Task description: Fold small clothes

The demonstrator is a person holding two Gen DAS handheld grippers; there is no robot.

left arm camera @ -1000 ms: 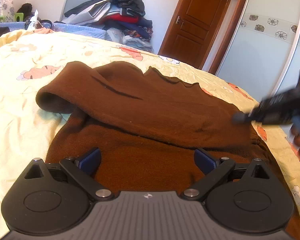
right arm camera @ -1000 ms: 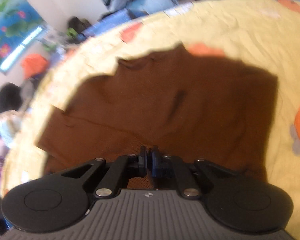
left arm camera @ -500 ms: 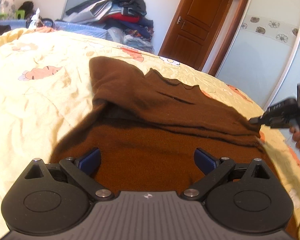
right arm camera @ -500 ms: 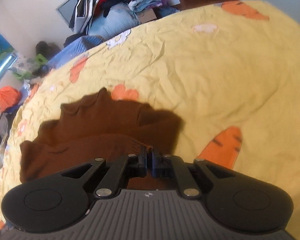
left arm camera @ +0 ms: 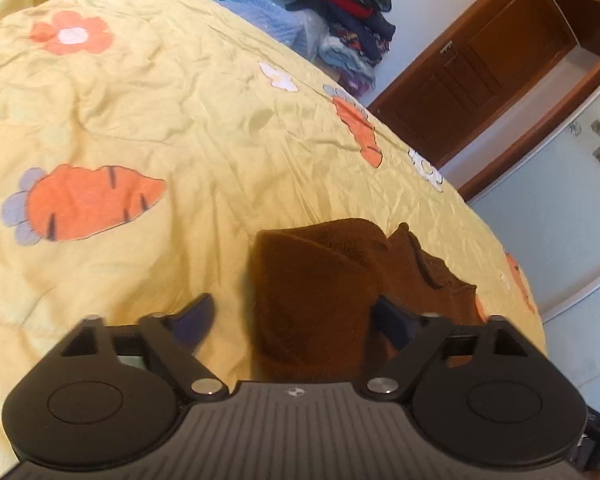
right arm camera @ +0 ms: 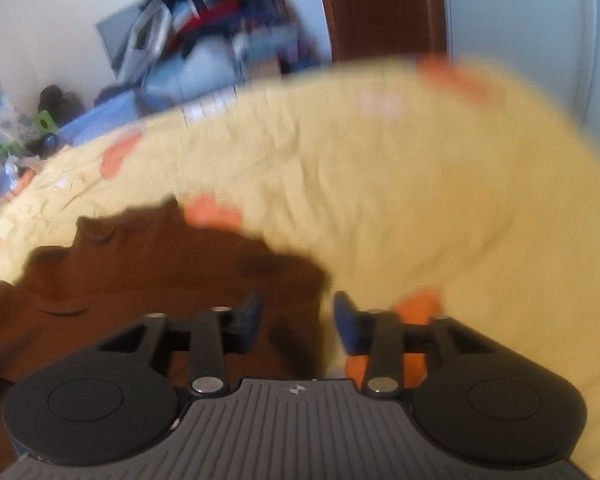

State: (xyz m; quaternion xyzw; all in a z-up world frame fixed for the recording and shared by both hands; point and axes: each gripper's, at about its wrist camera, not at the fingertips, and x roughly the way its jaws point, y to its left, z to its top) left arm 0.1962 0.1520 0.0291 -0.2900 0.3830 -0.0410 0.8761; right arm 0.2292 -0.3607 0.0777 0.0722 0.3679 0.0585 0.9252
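A small brown knit garment (left arm camera: 320, 288) lies on the yellow carrot-print bedspread (left arm camera: 180, 128). In the left wrist view its folded end sits between the wide-apart fingers of my left gripper (left arm camera: 294, 318), which is open and holds nothing. In the right wrist view the garment (right arm camera: 152, 264) spreads to the lower left. My right gripper (right arm camera: 296, 316) is open over the garment's right edge. This view is blurred by motion.
A heap of clothes (left arm camera: 340, 12) is piled beyond the far edge of the bed. A brown wooden door (left arm camera: 480, 64) and a pale wardrobe panel (left arm camera: 560, 240) stand to the right. The bedspread (right arm camera: 420, 184) stretches to the right of the garment.
My right gripper pulled the garment's side over, then opened and let go. My left gripper has shifted left to the garment's folded end and stays open.
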